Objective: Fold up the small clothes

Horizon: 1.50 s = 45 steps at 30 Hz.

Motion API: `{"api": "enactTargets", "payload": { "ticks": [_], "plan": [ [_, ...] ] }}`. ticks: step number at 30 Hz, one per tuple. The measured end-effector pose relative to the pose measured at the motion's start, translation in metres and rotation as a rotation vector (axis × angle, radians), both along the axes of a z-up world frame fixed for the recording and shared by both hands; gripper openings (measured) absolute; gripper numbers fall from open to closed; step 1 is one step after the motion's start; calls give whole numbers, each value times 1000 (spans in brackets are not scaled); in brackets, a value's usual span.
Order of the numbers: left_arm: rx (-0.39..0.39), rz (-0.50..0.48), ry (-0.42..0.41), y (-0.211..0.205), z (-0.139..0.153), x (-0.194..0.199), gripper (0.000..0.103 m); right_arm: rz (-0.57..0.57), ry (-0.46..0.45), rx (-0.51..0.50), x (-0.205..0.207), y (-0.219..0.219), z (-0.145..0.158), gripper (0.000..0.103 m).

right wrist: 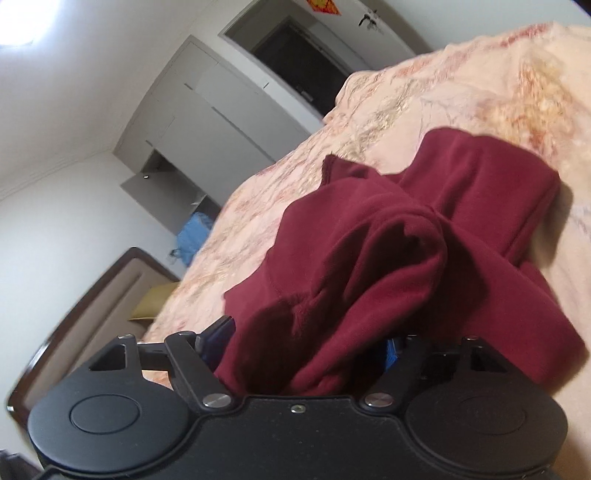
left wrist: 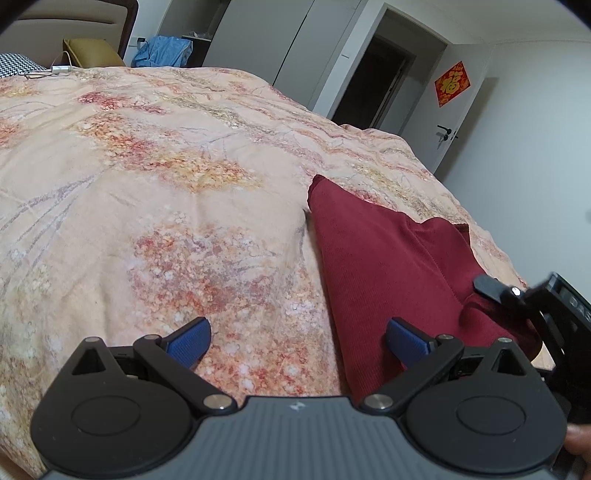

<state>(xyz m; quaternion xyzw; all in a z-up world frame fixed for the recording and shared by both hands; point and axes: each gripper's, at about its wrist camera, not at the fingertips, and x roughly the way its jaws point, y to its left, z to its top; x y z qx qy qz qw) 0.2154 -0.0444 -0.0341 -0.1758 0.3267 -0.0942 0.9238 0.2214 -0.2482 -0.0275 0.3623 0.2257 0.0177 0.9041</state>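
A dark red garment (left wrist: pixel 388 258) lies partly folded on the flowered quilt (left wrist: pixel 147 166). In the left wrist view my left gripper (left wrist: pixel 299 343) hovers open over the garment's near left edge. One blue pad (left wrist: pixel 406 339) is above the cloth and the other pad is above the quilt. The right gripper (left wrist: pixel 495 288) enters at the right edge, on a raised fold. In the right wrist view a thick bunch of the garment (right wrist: pixel 369 258) fills my right gripper (right wrist: pixel 306 339) between both pads, hiding the fingertips.
The bed's far edge runs toward a white wardrobe (left wrist: pixel 280 44), a dark doorway (left wrist: pixel 373 85) and a white door with a red paper square (left wrist: pixel 452 83). A headboard (left wrist: pixel 66 22), a yellow cushion (left wrist: pixel 92 55) and a blue bag (left wrist: pixel 162 51) stand beyond the quilt.
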Motion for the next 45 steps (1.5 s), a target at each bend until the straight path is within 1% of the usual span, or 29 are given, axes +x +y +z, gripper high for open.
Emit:
{"api": "enactTargets", "payload": {
  "ticks": [1,4,6,7,8,9,13,16,17,19,21,22,24,28,31,33,35,37,39,41,43,44,45],
  "plan": [
    [2,-1,2,0,0,0,103,-14,-1,-19,2,2,0,71],
    [13,2,7,-2,0,1,103,-40,-10,-58,5,2,-4,54],
    [26,5,9,-6,1,2,103,-37,-20,-111,8,0,-4,31],
    [30,2,8,-9,1,3,103,-21,-40,-133,8,-3,-4,30],
    [31,-7,6,-12,1,4,103,-2,-64,-155,7,-7,-3,26],
    [29,-19,5,-15,1,5,103,8,-84,-179,6,-10,-1,24],
    [32,-64,12,-33,3,8,103,26,-164,-281,-6,-20,14,21],
    [-18,-131,27,-49,5,9,102,-13,-210,-377,-25,-32,21,21],
    [-28,-147,25,-54,5,9,102,-29,-209,-392,-30,-37,19,21],
    [-48,-185,29,-64,3,9,103,-40,-164,-383,-31,-47,9,21],
    [-46,-189,52,-73,-3,11,103,-28,-90,-329,-28,-56,-6,22],
    [-26,-188,48,-76,-5,10,103,-25,-79,-296,-28,-60,-13,22],
    [2,-199,41,-79,-6,8,103,-29,-90,-274,-31,-60,-17,24],
    [-18,-193,47,-75,-6,9,103,-20,-102,-286,-35,-56,-17,31],
    [-11,-191,41,-76,-6,9,103,-19,-105,-282,-43,-61,-13,43],
    [-10,-189,39,-76,-6,7,103,-60,-112,-308,-55,-68,-4,72],
    [-14,-188,39,-76,-6,7,103,-104,-132,-343,-68,-76,4,74],
    [-15,-188,37,-75,-6,7,103,-131,-128,-403,-73,-83,10,70],
    [-15,-186,35,-76,-7,6,103,-147,-117,-456,-74,-89,15,56],
    [-14,-185,32,-76,-7,6,103,-149,-119,-459,-71,-98,17,49],
    [-16,-184,29,-76,-8,5,103,-132,-99,-440,-64,-104,17,42],
    [-17,-184,29,-76,-8,4,103,-118,-81,-443,-60,-104,15,35],
    [-17,-184,29,-76,-8,4,103,-109,-65,-455,-57,-104,13,22]
  ]
}}
